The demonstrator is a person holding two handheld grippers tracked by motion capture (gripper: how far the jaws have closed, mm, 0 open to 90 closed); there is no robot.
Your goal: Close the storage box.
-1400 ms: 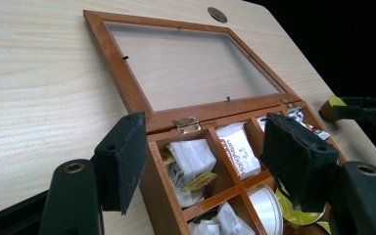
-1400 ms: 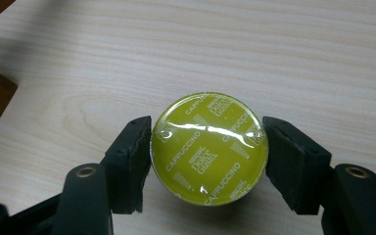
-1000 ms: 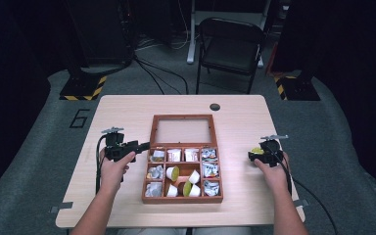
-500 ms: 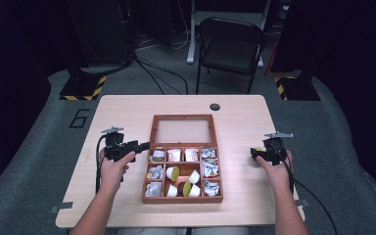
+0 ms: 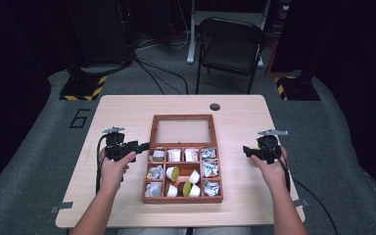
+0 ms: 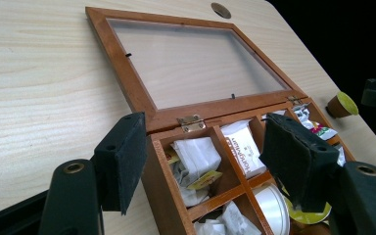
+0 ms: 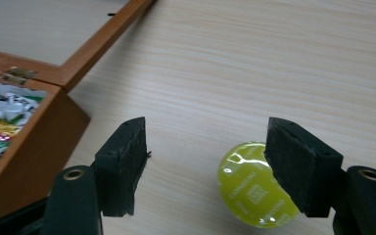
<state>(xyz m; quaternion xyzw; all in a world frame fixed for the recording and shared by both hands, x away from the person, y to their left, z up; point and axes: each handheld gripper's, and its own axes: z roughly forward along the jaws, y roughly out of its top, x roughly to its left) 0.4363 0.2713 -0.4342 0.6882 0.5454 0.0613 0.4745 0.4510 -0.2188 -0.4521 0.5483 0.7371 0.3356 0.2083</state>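
Pads (image 7: 122, 161) of right gripper (image 7: 205, 166) spread, nothing pinched, jaws just opened; green-lidded capsule (image 7: 249, 183) on table (image 7: 274, 63) below, partly behind one pad. Left gripper (image 6: 200, 161) likewise spread (idle) at box (image 5: 182, 196) corner. Best to centre over capsule, lower straight, close gently on its sides. Bare wood all round; box wall near, open lid (image 5: 182, 130) flat beyond.

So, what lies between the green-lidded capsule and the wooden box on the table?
Nothing: in the right gripper view the table is bare wood between the capsule and the box.
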